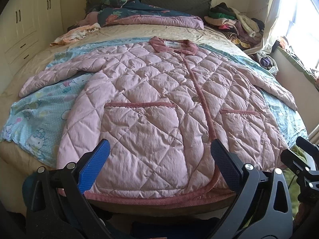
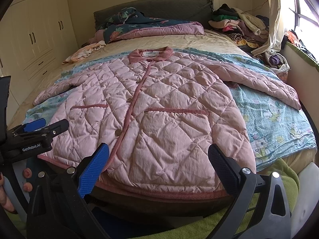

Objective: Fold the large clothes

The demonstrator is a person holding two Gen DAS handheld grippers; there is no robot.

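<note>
Both our grippers, left (image 1: 159, 163) and right (image 2: 158, 163), gape wide and empty at the bed's foot.
We see a blue cartoon-print sheet (image 1: 39, 115) over the tan mattress (image 1: 127, 31); on it the pink quilted jacket (image 1: 151, 103) lies flat, buttoned, sleeves spread, before white wardrobes (image 2: 33, 29).

Pink quilted jacket (image 1: 159, 103) flat, unfolded

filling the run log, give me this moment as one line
stage: pre-fold | pink quilted jacket: flat, buttoned, sleeves spread, on bed | left gripper: open, at hem | right gripper: open, at hem
</note>
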